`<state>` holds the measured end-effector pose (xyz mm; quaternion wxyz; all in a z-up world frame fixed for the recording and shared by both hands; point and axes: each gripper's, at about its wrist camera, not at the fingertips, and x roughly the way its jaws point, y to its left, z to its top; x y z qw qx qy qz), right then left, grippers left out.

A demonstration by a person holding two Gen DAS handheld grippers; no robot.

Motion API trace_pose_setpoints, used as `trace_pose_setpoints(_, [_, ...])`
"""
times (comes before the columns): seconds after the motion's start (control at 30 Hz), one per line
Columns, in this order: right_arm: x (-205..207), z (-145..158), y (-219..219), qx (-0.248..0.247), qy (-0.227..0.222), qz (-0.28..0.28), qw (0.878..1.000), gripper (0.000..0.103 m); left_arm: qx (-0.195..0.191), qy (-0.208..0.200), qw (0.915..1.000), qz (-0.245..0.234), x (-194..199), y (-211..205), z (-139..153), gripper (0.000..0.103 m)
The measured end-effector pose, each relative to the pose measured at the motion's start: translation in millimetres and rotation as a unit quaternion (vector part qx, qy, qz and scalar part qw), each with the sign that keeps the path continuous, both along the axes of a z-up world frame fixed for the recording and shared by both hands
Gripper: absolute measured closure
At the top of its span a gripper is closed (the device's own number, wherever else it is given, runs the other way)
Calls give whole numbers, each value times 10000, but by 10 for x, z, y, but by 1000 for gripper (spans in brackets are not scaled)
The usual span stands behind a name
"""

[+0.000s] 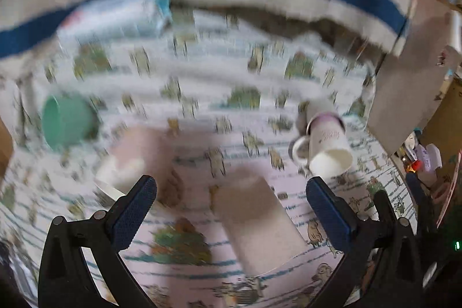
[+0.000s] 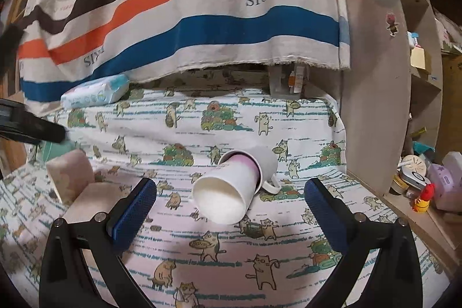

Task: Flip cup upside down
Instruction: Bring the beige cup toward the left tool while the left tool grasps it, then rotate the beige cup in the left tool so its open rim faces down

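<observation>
I judge the step in hand to be the approach: nothing is gripped yet, and the paper cup (image 2: 223,192) lies on its side on the cat-print tablecloth (image 2: 219,256), its base end tucked into the mouth of a white mug (image 2: 267,163) that also lies tipped over. The cup's open mouth faces my right gripper (image 2: 231,194), whose blue-padded tongs are spread wide with the cup's rim between and just beyond them. My next move, I think, calls for closing on the cup wall, drawing it free of the mug and turning it mouth down. My left gripper (image 1: 231,192) hangs low over the cloth, tongs also spread and holding nothing; its view is motion-blurred, with pale cups lying near it and a green cup (image 1: 68,121) farther off. A striped cloth (image 2: 184,7) hangs behind
</observation>
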<state>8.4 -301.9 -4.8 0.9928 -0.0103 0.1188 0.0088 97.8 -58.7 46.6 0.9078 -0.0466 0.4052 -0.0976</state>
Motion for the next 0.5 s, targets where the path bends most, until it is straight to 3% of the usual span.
trace_pose_setpoints(0.1, [-20, 1, -53, 126, -10, -57, 9999, 0, -136, 620, 9980, 68, 176, -102, -211, 2])
trace_pose_setpoints(0.2, [-10, -1, -53, 113, 14, -117, 9999, 0, -189, 1087, 9936, 249, 311, -138, -348, 14])
trace_pose_setpoints(0.3, [-3, -2, 13, -68, 28, -143, 9999, 0, -265, 1300, 9903, 407, 406, -134, -412, 14])
trace_pose_setpoints(0.5, [7, -5, 11, -32, 26, -243, 9997, 0, -46, 1480, 9873, 576, 544, -197, -505, 14])
